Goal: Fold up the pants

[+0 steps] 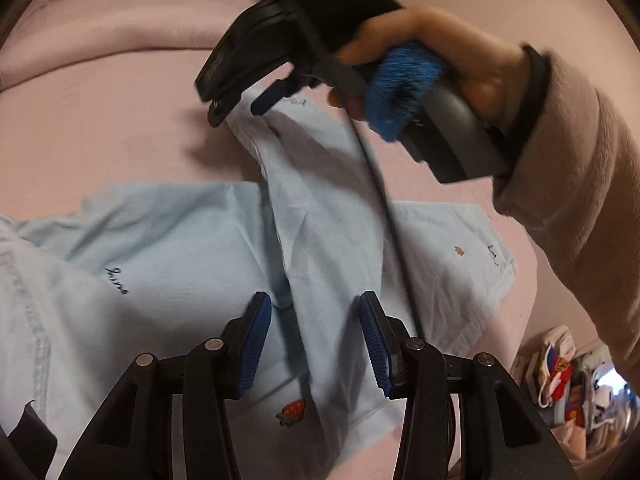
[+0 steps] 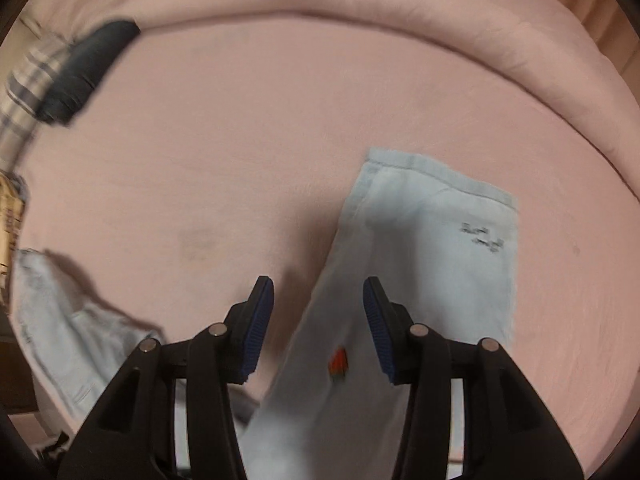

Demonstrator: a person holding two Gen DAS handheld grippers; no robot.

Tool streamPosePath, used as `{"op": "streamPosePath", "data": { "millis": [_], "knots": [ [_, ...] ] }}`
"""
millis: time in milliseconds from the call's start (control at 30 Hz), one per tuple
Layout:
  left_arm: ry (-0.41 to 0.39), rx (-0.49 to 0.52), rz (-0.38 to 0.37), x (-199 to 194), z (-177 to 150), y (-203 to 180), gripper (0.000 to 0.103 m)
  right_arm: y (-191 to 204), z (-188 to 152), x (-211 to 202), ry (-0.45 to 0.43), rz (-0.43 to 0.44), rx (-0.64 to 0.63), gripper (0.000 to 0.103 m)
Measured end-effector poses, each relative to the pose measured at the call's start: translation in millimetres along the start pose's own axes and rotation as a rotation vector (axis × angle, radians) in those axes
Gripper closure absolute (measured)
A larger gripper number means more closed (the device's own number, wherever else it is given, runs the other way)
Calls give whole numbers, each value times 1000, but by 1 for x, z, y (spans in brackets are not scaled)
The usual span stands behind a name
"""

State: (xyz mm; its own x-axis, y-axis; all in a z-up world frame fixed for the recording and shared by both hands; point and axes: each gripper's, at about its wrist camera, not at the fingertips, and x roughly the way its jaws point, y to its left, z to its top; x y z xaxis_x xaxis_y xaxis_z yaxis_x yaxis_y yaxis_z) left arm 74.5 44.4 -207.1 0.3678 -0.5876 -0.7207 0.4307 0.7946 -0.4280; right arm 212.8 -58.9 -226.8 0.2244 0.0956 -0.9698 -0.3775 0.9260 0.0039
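Light blue pants [image 1: 168, 240] with small embroidered fruit and black script lie spread on a pink bed sheet [image 1: 112, 120]. One leg [image 1: 320, 184] runs up toward the far side and crosses the other. My left gripper [image 1: 316, 336] is open above the pants near a strawberry patch [image 1: 292, 412]. My right gripper [image 1: 240, 104], held in a hand, hovers open above that leg's hem. In the right wrist view my right gripper [image 2: 318, 320] is open over the leg [image 2: 420, 264], whose hem [image 2: 440, 178] lies flat.
A rolled pink blanket [image 2: 360, 12] borders the far side of the bed. A dark garment [image 2: 84, 72] and a plaid cloth [image 2: 28, 84] lie at the far left. A coiled cable [image 1: 384, 200] hangs from the right gripper. Clutter [image 1: 568, 384] sits beside the bed.
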Motion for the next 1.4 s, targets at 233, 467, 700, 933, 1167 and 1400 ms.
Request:
{"op": "streamPosePath", "data": {
  "millis": [233, 467, 700, 933, 1167, 1400],
  "knots": [
    [6, 47, -31, -3, -2, -2, 96, -2, -8, 14, 6, -83, -64, 100],
    [-23, 130, -49, -8, -2, -31, 100, -67, -71, -85, -268, 83, 157, 100],
    [12, 315, -26, 3, -15, -76, 100, -129, -181, -159, -532, 178, 433, 100],
    [105, 396, 10, 25, -30, -82, 100, -151, -313, -134, -595, 236, 764, 96],
    [167, 443, 55, 34, -30, -84, 100, -143, -368, -67, -507, 348, 968, 84],
    [191, 471, 91, 40, -33, -85, 100, -152, -361, -80, -582, 333, 1092, 48]
  ]
}}
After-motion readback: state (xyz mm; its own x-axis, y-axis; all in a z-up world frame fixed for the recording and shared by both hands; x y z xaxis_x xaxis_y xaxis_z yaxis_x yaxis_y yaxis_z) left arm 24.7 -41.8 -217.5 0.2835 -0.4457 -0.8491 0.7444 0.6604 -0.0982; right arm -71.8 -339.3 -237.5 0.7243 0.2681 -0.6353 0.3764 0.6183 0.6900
